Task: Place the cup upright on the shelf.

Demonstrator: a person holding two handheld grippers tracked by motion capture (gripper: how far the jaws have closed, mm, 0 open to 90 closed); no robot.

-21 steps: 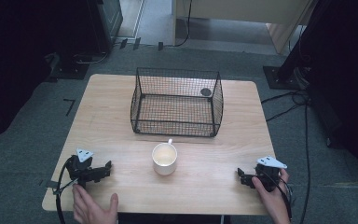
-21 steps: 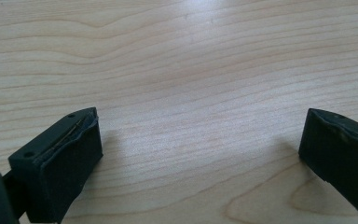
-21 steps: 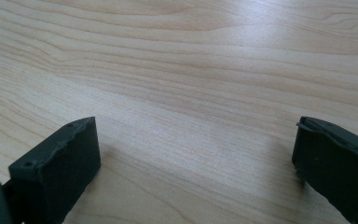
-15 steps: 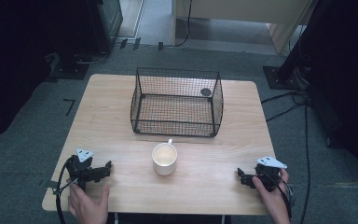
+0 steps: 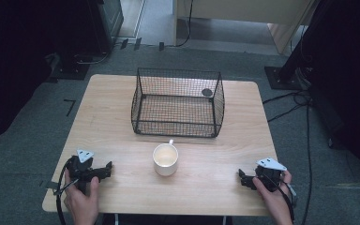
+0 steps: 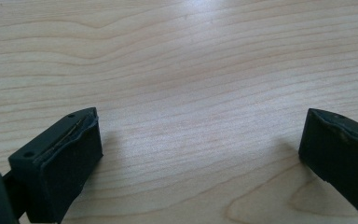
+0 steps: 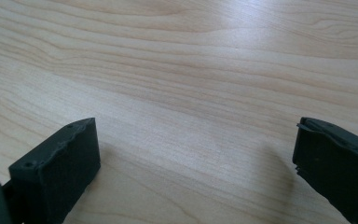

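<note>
Your left hand (image 5: pixel 80 199) has closed around the left gripper (image 5: pixel 104 171), yet nothing is started: both it and the right gripper (image 5: pixel 243 178) rest wide open and empty, the mug (image 5: pixel 165 159) untouched between them, the basket (image 5: pixel 177 102) beyond.

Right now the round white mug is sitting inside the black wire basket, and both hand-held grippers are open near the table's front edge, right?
Not quite. The high view shows the round white mug standing on the wooden table in front of the black wire basket, outside it. The left hand-held gripper and right hand-held gripper are open near the front edge.
</note>
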